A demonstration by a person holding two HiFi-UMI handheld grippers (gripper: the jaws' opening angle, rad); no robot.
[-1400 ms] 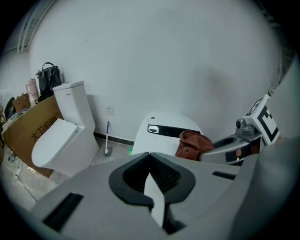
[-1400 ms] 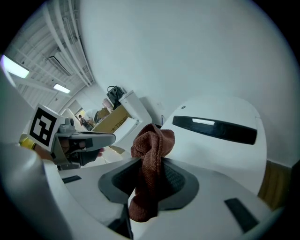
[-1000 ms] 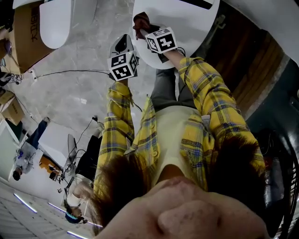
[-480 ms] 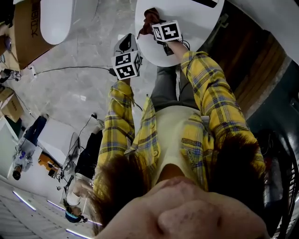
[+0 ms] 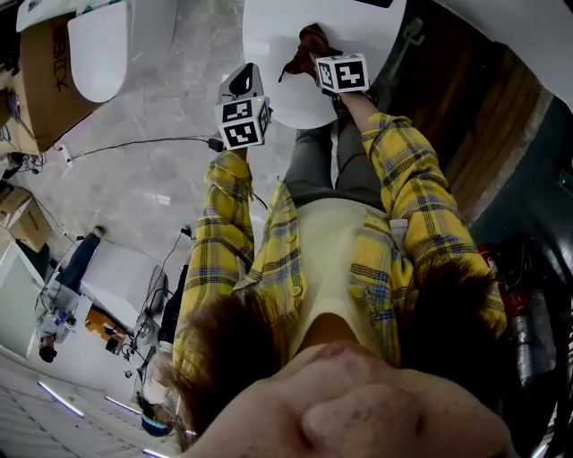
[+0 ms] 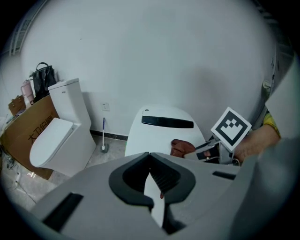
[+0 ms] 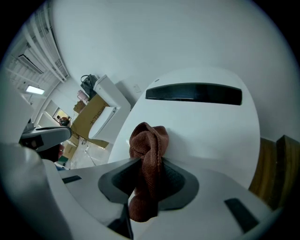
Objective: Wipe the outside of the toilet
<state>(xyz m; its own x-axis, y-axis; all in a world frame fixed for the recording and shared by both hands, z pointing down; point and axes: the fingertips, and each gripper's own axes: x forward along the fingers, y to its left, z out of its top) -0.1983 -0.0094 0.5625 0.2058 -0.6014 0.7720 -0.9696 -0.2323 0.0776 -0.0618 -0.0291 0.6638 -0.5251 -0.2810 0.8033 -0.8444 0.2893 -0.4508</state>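
The white toilet (image 5: 358,27) fills the top of the head view, lid closed, with a black strip (image 7: 194,93) near its back. My right gripper (image 7: 147,180) is shut on a brown cloth (image 7: 149,159), which is pressed against the lid's top surface (image 7: 211,126). In the head view the cloth (image 5: 309,45) sits on the lid just ahead of the right gripper's marker cube (image 5: 343,73). My left gripper (image 6: 151,176) is shut and empty, held in the air to the left of the toilet's front rim (image 6: 136,140); its cube (image 5: 242,121) shows below the lid.
A second white toilet (image 6: 56,140) stands to the left, with a cardboard box (image 6: 23,126) and a black bag (image 6: 43,77) behind it. A toilet brush (image 6: 104,140) leans at the wall between the toilets. Brown wooden panelling (image 5: 483,134) lies to the right. A cable (image 5: 134,139) crosses the grey floor.
The right gripper has slid the brown cloth across the lid, to the right and further from the person. The left gripper has stayed almost where it was.
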